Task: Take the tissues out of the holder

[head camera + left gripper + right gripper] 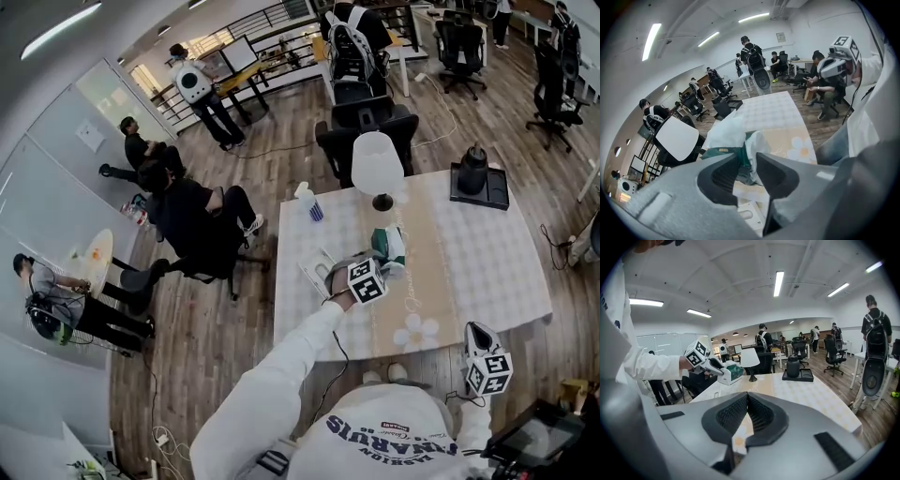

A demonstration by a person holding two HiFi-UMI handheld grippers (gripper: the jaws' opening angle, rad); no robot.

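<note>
The tissue holder (392, 246) is a green and white pack lying on the beige runner in the middle of the table. White tissue (726, 133) bulges out of its top. My left gripper (382, 262) points steeply down at the pack, cube toward me. In the left gripper view its jaws (747, 158) stand partly apart, with a fold of tissue and the green pack (723, 152) showing in the gap; I see no pad pressing on them. The right gripper view shows the tips of the left gripper (723, 372) at the pack (734, 371). My right gripper (476, 330) hangs off the table's front edge, shut (747, 398) and empty.
A white-shaded lamp (377, 164) stands just behind the pack. A black tray with a dark pot (480, 183) is at the far right, a spray bottle (307, 202) at the far left. A white plastic stand (314, 267) lies left of my left gripper. People and office chairs surround the table.
</note>
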